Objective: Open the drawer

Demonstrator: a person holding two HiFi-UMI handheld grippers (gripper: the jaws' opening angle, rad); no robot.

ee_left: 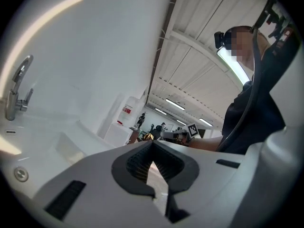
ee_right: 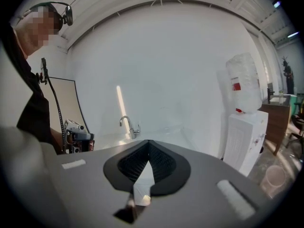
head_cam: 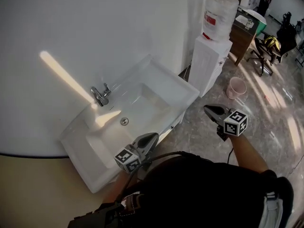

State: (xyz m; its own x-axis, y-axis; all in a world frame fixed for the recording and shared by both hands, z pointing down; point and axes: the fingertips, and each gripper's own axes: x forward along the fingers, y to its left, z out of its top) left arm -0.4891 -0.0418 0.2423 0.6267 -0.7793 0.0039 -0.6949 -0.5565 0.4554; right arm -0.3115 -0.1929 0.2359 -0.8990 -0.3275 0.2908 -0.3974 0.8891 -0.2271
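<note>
Head view puts your left gripper [head_cam: 151,137] at lower centre of the frame, its tips over the near right corner of the white sink [head_cam: 164,75], with the marker cube just below and left of them. Your right gripper [head_cam: 209,109] sits right of centre over the marbled floor [head_cam: 266,122], apart from the sink and lower left of the pink bucket [head_cam: 236,87]. Both grippers are pressed together at the tips, and each one's own view shows nothing between its pads. The drawer [head_cam: 171,125] shows only as a narrow sliver under the sink's lower right edge, between your two grippers in the frame; too little of it is visible to tell whether it is pulled out. Neither gripper touches it. On the sink, the chrome faucet [head_cam: 99,96] stands at the left rim against the white wall [head_cam: 95,27], and the drain [head_cam: 124,121] lies just below and right of it. A streak of sunlight runs down the wall to the faucet. Toward the upper right, a white water dispenser [head_cam: 209,63] carries its bottle [head_cam: 218,8] on top, beside the sink's far corner.
</note>
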